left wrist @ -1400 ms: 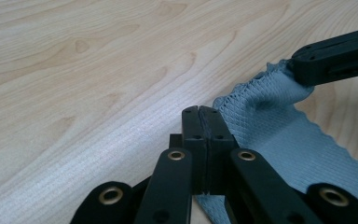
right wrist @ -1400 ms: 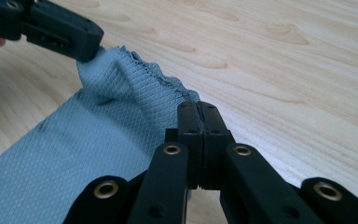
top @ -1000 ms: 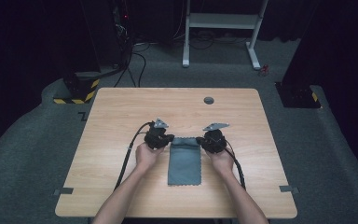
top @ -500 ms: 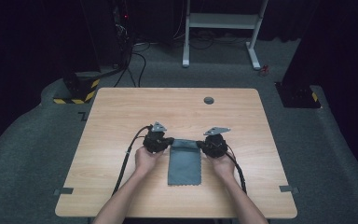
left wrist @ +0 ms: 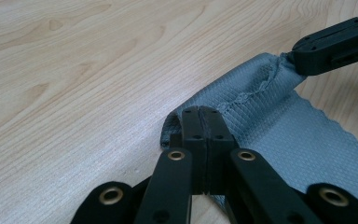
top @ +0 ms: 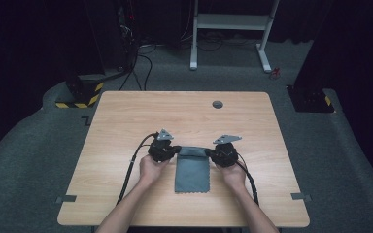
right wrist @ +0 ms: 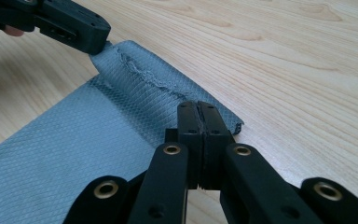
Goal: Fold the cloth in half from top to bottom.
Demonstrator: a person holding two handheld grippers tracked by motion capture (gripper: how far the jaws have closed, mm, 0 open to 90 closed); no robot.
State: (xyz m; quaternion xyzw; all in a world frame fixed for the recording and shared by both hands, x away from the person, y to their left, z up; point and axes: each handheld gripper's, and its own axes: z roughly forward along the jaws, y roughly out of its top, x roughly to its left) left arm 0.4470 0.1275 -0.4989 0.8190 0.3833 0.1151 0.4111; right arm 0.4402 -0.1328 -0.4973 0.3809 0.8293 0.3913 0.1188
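Note:
A grey cloth [top: 192,170] lies folded on the wooden table [top: 126,121], its long side running toward the person. My left gripper [top: 176,149] is shut on the cloth's far left corner [left wrist: 177,123]. My right gripper [top: 208,153] is shut on the far right corner [right wrist: 228,122]. In the left gripper view the cloth [left wrist: 284,135] stretches away to the right gripper's jaws [left wrist: 328,44], which pinch the other corner. In the right gripper view the cloth [right wrist: 74,149] runs left to the left gripper's jaws [right wrist: 70,25]. The far edge sits slightly raised and puckered between the two grips.
A small dark round grommet [top: 217,104] is set in the table near its far edge. Cables trail from both grippers toward the near edge. Beyond the table stand a white desk frame [top: 233,22] and black stands on grey carpet.

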